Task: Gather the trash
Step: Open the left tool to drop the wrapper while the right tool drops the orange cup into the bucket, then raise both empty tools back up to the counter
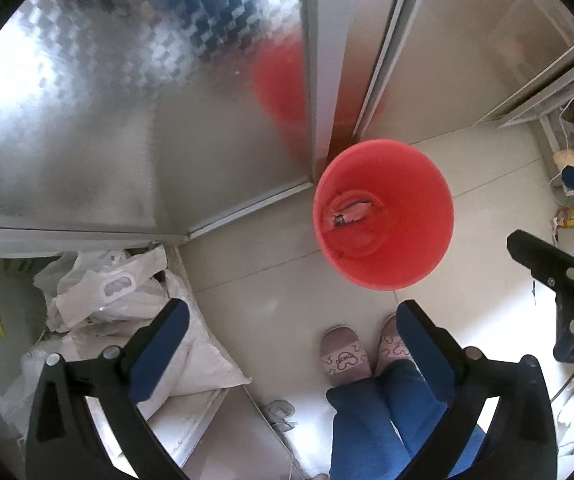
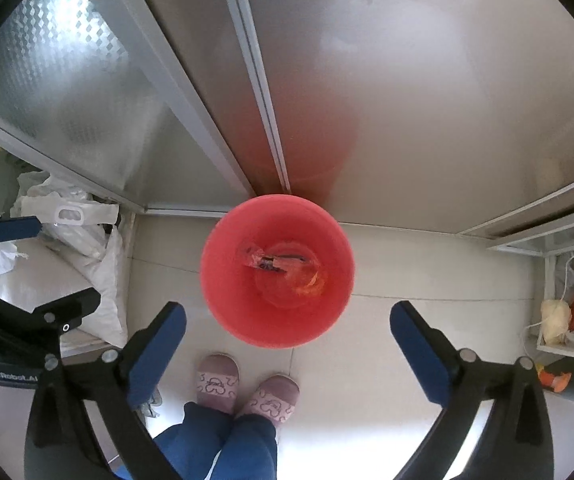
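Red bin stands on pale floor tiles, its far rim against the foot of a frosted sliding door and right at the door's metal frame post. Trash, crumpled wrappers, lies at the bottom of the bin. Right gripper points down just short of the bin's near rim, jaws wide apart, nothing between them. Left gripper also points down, jaws wide apart and empty, bin ahead and slightly right of it. Person's slippers and blue trousers are just behind the bin. Open floor to the right of the bin; left side is tight, with white bags piled in the corner by the door track. Right view alone shows the bin's full inside and a low shelf at far right with bagged clutter. Left view alone shows the bin's red reflection in the patterned glass, plus the right gripper's body at its right edge.
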`<state>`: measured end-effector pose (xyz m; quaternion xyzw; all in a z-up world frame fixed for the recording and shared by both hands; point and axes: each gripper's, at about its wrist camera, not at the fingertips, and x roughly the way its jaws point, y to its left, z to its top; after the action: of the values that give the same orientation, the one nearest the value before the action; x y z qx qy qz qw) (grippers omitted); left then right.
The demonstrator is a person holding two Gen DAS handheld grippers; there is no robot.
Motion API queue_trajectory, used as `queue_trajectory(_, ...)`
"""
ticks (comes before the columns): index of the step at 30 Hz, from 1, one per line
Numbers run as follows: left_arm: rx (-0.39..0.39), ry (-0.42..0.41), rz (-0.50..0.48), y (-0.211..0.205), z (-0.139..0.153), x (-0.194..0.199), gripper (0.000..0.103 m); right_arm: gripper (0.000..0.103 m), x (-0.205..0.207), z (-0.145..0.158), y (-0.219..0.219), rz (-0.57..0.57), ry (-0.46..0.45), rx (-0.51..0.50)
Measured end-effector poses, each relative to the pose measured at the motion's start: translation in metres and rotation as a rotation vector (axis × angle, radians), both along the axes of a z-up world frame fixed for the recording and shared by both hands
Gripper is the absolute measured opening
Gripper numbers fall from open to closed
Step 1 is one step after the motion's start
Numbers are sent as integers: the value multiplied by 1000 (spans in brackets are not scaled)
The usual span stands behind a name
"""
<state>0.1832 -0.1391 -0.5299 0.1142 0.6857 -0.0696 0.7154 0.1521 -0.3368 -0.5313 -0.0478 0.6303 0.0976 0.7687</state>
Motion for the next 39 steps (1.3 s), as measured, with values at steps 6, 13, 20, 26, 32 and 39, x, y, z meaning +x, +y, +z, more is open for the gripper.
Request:
queue_trajectory(6, -22, -26, -17, -3, 38, -9, 102, 102, -12, 27, -4, 2, -10, -2)
queue_trajectory(13, -31, -73, 8, 0, 127, -25, 102, 102, -25, 105, -5, -6, -51, 21)
queue_trajectory(20, -21, -161, -4, 10, 240, -40, 103, 102, -36, 221, 0, 27, -141, 27)
queue_trajectory(26, -68, -270, 68, 25, 325, -39, 103, 102, -29, 302, 2, 43, -214, 49)
queue_trajectory(32, -104, -375, 120, 34, 398, -39, 103, 102, -23, 369, 6, 64, -315, 82)
queue_trajectory(39, -88, -477, 150, 46, 458, -35, 103, 102, -15, 419, 30, 154, -377, 138)
